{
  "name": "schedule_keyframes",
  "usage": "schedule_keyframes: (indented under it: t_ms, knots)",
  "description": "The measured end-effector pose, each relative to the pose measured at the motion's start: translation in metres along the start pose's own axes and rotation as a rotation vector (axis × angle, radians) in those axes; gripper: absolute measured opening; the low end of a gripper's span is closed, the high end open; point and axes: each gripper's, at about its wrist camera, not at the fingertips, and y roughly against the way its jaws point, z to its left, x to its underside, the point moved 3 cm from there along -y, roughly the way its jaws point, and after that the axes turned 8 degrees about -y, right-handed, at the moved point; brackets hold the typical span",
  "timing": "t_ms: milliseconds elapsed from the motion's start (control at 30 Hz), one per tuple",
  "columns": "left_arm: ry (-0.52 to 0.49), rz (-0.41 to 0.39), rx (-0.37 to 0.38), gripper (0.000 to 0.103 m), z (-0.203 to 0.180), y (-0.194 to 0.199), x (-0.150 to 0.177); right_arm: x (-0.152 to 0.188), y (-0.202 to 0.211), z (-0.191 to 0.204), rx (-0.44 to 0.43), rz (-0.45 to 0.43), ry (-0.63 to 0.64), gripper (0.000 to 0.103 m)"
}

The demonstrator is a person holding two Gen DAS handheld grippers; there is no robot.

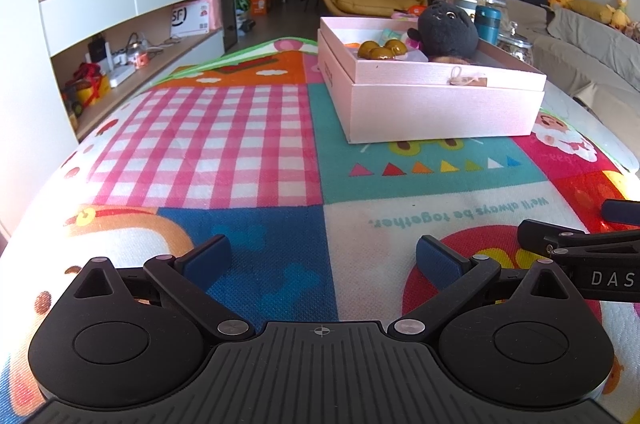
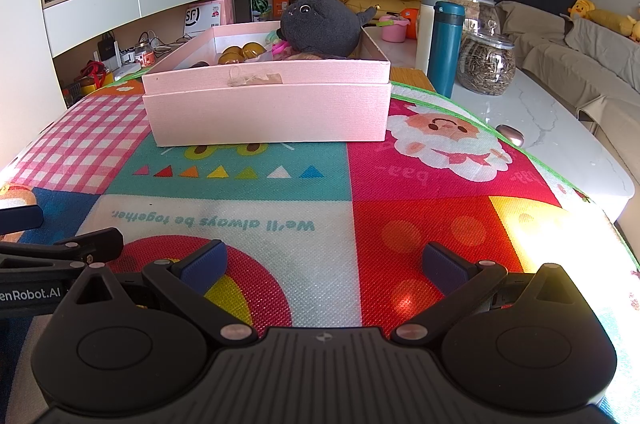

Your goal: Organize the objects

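A pink box (image 1: pixel 440 103) (image 2: pixel 268 111) stands on the colourful play mat (image 1: pixel 224 143) (image 2: pixel 400 207). Inside it lie a dark grey plush toy (image 1: pixel 448 27) (image 2: pixel 320 27), brown rounded pieces (image 1: pixel 380 51) (image 2: pixel 240 53) and small pastel toys. My left gripper (image 1: pixel 324 260) is open low over the mat, well short of the box, with nothing between its blue pads. My right gripper (image 2: pixel 326 266) is likewise open and empty, beside the left one. Each gripper's fingers show at the edge of the other's view.
A teal bottle (image 2: pixel 444 47) and a white bottle stand right of the box, with glass jars (image 2: pixel 486 61) of seeds on the marble tabletop (image 2: pixel 560 127). A small mauve oval case (image 2: pixel 510 133) lies by the mat's green edge. A sofa runs along the right.
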Motion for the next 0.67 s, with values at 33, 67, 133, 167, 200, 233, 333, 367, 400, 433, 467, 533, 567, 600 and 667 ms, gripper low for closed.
schedule_keyframes:
  t_ms: [33, 67, 133, 167, 200, 233, 333, 367, 400, 433, 467, 533, 567, 600, 667]
  knots:
    - [0.001, 0.0, 0.001, 0.103, 0.0001, 0.0001, -0.0002, 0.0001, 0.0002, 0.0, 0.0, 0.0, 0.0, 0.103]
    - [0.002, 0.0, 0.002, 0.103, -0.0001, 0.0, -0.0002, 0.0002, 0.0002, 0.0001, 0.0, 0.0, 0.0, 0.103]
    - [0.001, 0.0, 0.0, 0.103, -0.0003, 0.0002, -0.0001, 0.0, 0.0, 0.0, 0.0, 0.0, 0.0, 0.103]
    - [0.0, 0.001, 0.0, 0.103, -0.0001, 0.0001, -0.0001, 0.0001, 0.0, 0.0001, 0.0, 0.0, -0.001, 0.103]
    - [0.001, 0.001, 0.001, 0.103, 0.0002, 0.0, -0.0001, 0.0, 0.0001, 0.0001, 0.0, 0.0, 0.0, 0.103]
    - [0.003, 0.001, 0.003, 0.103, 0.0004, -0.0001, -0.0001, 0.0, 0.0, 0.0002, 0.0, 0.0, 0.0, 0.103]
    - [0.002, 0.001, 0.002, 0.103, 0.0009, -0.0001, 0.0002, 0.0, 0.0, 0.0002, 0.0, 0.0, 0.0, 0.103]
    - [0.002, 0.001, 0.002, 0.103, 0.0013, -0.0002, 0.0004, 0.0, -0.0002, 0.0003, 0.0, 0.0, 0.0, 0.103]
    - [0.002, 0.001, 0.002, 0.103, 0.0012, -0.0002, 0.0005, 0.0, 0.0, 0.0001, 0.0, 0.0, 0.0, 0.103]
    - [0.002, 0.001, 0.002, 0.103, 0.0012, -0.0002, 0.0004, 0.0, -0.0001, 0.0002, 0.0, 0.0, 0.0, 0.103]
    - [0.003, 0.001, 0.002, 0.103, 0.0012, -0.0002, 0.0004, 0.0, -0.0001, 0.0002, 0.001, 0.0, 0.001, 0.103]
    - [0.002, 0.001, 0.002, 0.103, 0.0011, -0.0001, 0.0004, 0.0, -0.0001, 0.0003, 0.001, -0.001, 0.001, 0.103]
    - [0.003, 0.001, 0.003, 0.103, 0.0011, -0.0001, 0.0005, 0.0, -0.0001, 0.0003, 0.001, 0.0, 0.001, 0.103]
    - [0.004, 0.0, 0.004, 0.102, 0.0016, 0.0002, 0.0006, 0.0001, 0.0, 0.0003, 0.001, 0.0, 0.0, 0.103]
    - [0.006, -0.001, 0.004, 0.103, 0.0015, 0.0007, 0.0007, 0.0, -0.0001, 0.0005, 0.001, -0.001, 0.001, 0.103]
